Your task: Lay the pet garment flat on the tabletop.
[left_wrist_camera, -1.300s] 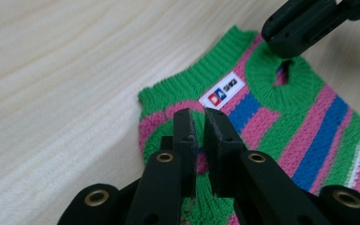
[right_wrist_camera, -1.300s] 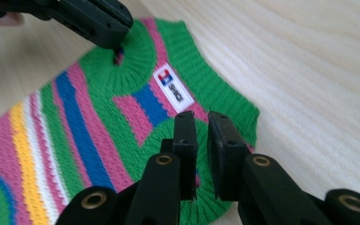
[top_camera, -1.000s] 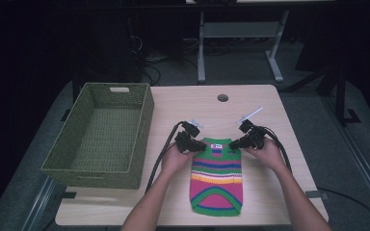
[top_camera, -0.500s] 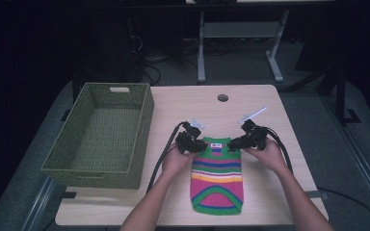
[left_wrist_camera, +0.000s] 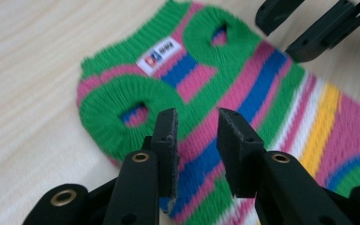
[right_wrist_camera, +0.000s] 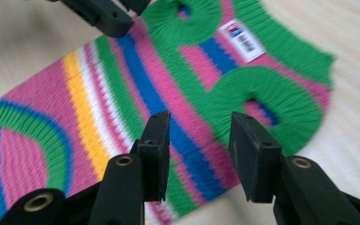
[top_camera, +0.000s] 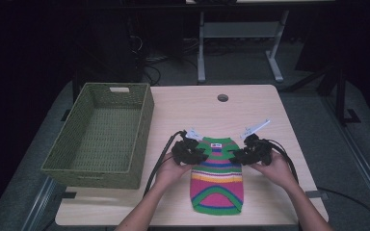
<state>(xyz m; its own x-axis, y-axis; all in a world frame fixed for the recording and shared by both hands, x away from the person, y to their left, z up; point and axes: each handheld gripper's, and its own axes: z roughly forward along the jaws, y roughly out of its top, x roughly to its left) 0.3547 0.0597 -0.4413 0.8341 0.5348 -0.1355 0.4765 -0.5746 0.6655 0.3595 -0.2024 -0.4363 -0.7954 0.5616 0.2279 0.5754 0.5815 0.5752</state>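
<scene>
As both sets of jaws just opened, striped sweater (top_camera: pixel 217 174) flat beneath, ungripped.

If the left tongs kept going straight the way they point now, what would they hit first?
Most likely the striped knit sweater: the left tongs, jaws just opened with nothing between them, aim at its green armhole ring. Depth is uncertain.

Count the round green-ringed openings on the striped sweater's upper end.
2. One armhole lies just beyond the left gripper; the other armhole sits across the white label, toward the right gripper. Any on the underside would be hidden.
</scene>
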